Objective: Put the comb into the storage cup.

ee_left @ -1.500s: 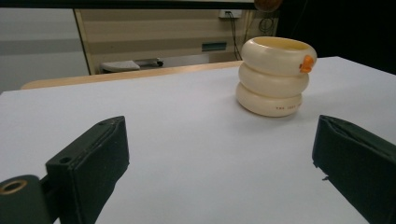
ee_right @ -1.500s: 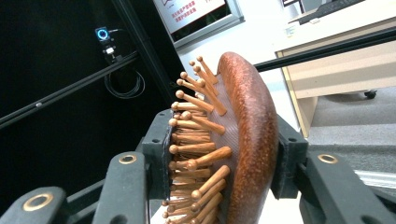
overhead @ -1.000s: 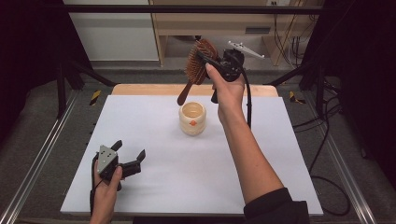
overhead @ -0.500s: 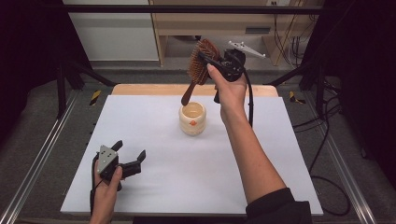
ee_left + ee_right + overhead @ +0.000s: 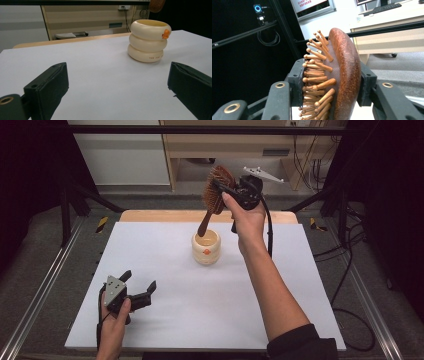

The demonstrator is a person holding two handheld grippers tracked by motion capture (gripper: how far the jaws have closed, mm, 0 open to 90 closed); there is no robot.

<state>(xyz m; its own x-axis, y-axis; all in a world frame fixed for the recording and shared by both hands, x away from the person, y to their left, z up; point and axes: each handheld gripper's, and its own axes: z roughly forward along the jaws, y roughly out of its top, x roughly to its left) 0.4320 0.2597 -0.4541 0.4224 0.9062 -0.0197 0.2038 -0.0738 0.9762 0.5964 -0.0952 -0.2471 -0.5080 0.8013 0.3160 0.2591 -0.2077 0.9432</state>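
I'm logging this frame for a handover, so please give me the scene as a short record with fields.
held thing: wooden hairbrush, head between the jaws, handle pointing down
right gripper: shut on the brush head, raised above the cup
cup: cream, ringed, upright on the white table
brush and cup: handle tip just above the cup's mouth
left gripper: open, low at the table's near left

1. The cup [image 5: 206, 247] stands on the table [image 5: 165, 245], a little behind its middle.
2. The hairbrush [image 5: 215, 195] hangs in the air above and just behind the cup, head up, its handle slanting down toward the cup's rim.
3. The right gripper [image 5: 223, 187] clamps the brush head from the right, well above the table.
4. The left gripper [image 5: 137, 282] rests at the near left of the table, well apart from the cup, jaws spread and pointing toward it.
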